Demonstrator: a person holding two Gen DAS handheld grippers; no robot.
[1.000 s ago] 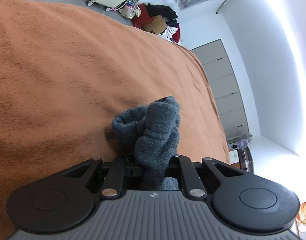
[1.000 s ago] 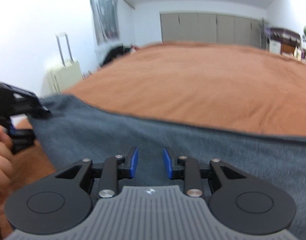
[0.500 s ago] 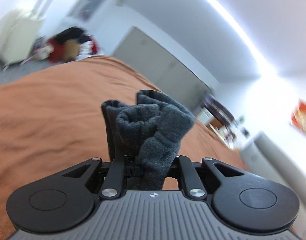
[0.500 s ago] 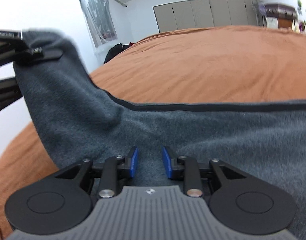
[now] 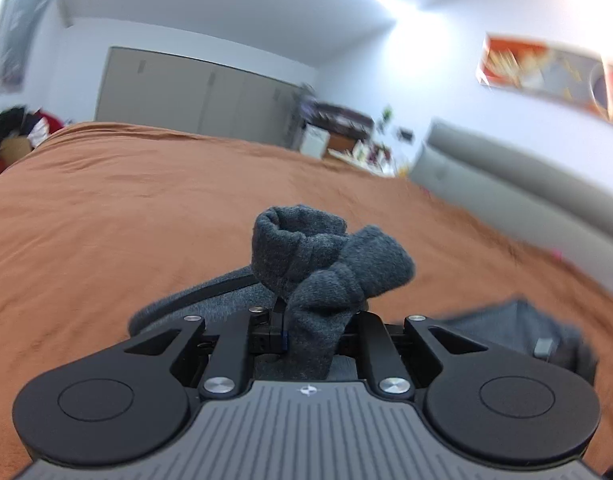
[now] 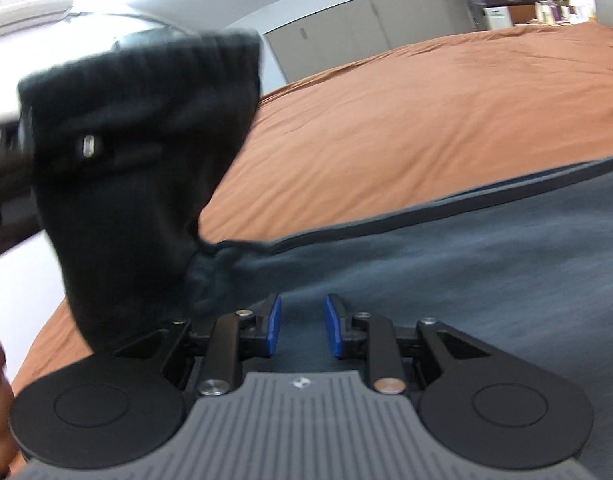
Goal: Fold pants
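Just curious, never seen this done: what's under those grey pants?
An orange-brown blanket lies under the grey fleece pants wherever their edge shows. Anything beneath the middle of the spread fabric is covered and cannot be seen.

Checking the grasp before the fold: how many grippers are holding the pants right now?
1. The left gripper is shut on the pants; the right gripper hovers open above them.

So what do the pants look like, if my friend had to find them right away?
Look at the big bed with the orange-brown blanket. The pants lie spread across its near side, soft dark grey with a thin dark stripe along the edge. One end is bunched up in the left gripper and lifted off the bed, and they are the only grey cloth on the blanket.
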